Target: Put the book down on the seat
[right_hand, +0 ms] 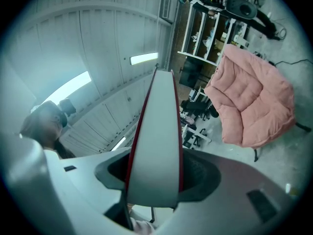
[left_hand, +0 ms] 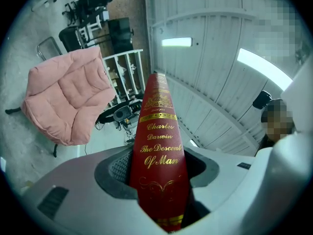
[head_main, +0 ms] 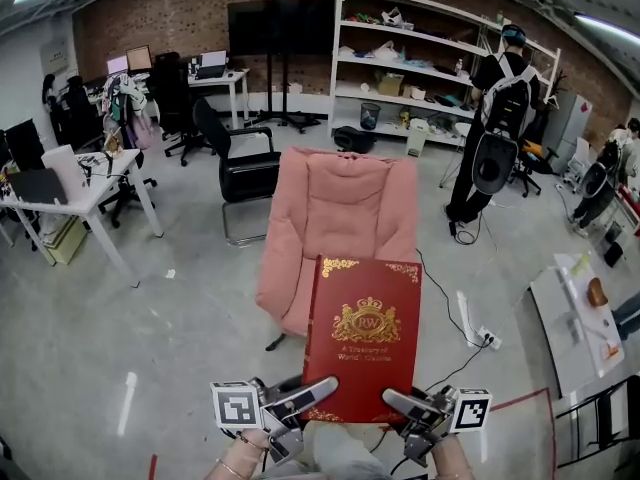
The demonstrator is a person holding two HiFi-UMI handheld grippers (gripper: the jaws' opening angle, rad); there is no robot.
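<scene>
Book: red hardcover book (head_main: 362,353) with a gold crest, held flat with the cover up, in the air at 6 o'clock of the pink chair (head_main: 345,203) in the head view.
Long axis: runs 12 to 6 o'clock; the far short edge overlaps the front of the seat (head_main: 290,288), the near short edge is toward the person holding it.
Edges: the spine faces 9 o'clock, the page edge 3 o'clock.
Left gripper (head_main: 308,396): clamped on the spine at the near corner, the gold title between its jaws.
Right gripper (head_main: 410,404): clamped on the page edge at the near corner.
Seat room: the cushion is bare, with raised padded sides at 9 and 3 o'clock and the backrest at 12.
Floor (head_main: 150,338): grey and open from 7 to 9 o'clock of the chair.
Obstacles: black office chair (head_main: 245,173) just beside the pink chair at 10 o'clock; power strip (head_main: 488,338) with cable at 4 o'clock; white table (head_main: 565,318) beyond it; a standing person (head_main: 495,128) at 2 o'clock.
</scene>
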